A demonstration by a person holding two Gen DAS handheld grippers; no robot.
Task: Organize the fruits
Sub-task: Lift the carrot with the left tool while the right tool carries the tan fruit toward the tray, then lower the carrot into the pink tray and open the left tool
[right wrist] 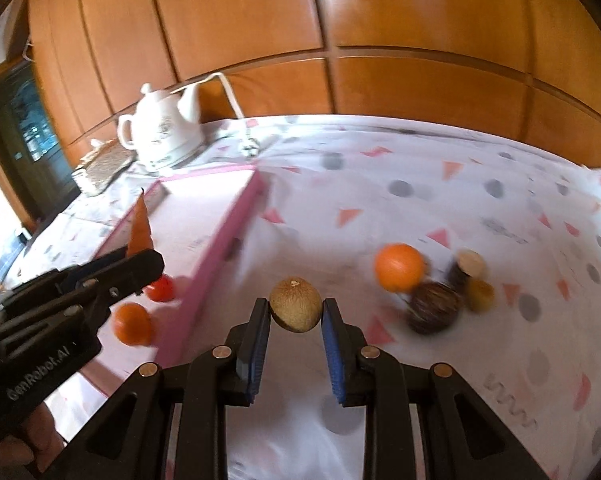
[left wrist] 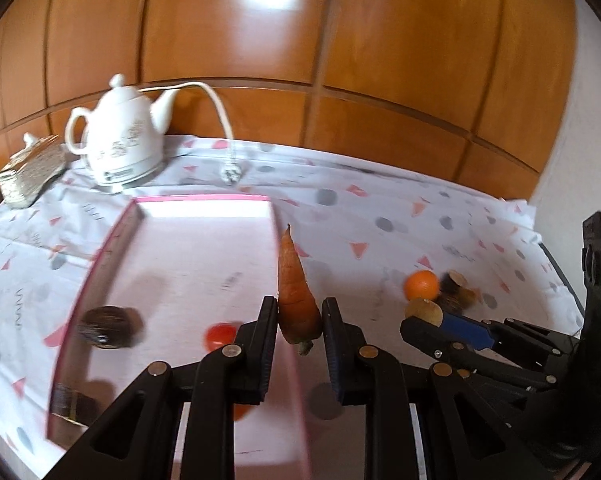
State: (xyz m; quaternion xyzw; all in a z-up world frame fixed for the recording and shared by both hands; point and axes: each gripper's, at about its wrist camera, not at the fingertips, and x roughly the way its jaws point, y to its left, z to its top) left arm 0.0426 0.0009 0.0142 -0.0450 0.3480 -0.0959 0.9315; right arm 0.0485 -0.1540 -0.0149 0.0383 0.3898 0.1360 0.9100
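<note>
In the left wrist view, your left gripper point(left wrist: 300, 320) is clamped on a carrot point(left wrist: 296, 300), the two pads pressing its thick end from either side while the thin tip points away from the fingers and the stub hangs just below them. Beyond and to the left of the fingers lies a pink-edged tray point(left wrist: 204, 200); inside it a dark round fruit point(left wrist: 108, 327) sits well to the left of the fingers and a red tomato point(left wrist: 219, 335) shows just beside the left finger. To the right of the fingers your right gripper point(left wrist: 424, 320) carries a brownish kiwi point(left wrist: 424, 309), and past it an orange point(left wrist: 421, 285) rests on the patterned tablecloth point(left wrist: 380, 220) next to a blurred cluster of dark fruit. A white teapot point(left wrist: 120, 136) stands far ahead on the left. In the right wrist view, your right gripper point(right wrist: 296, 316) is closed around the kiwi point(right wrist: 296, 309), both pads touching its sides. To the right of the fingers the orange point(right wrist: 398, 267) lies on the cloth, touching a dark brown round fruit point(right wrist: 434, 307), with smaller blurred pieces just behind. To the left of the fingers the tray's pink wall point(right wrist: 220, 248) runs away from you, and the left gripper point(right wrist: 140, 264) holds the carrot point(right wrist: 140, 228) above it, the tomato point(right wrist: 161, 287) and another orange fruit point(right wrist: 132, 323) beneath.
</note>
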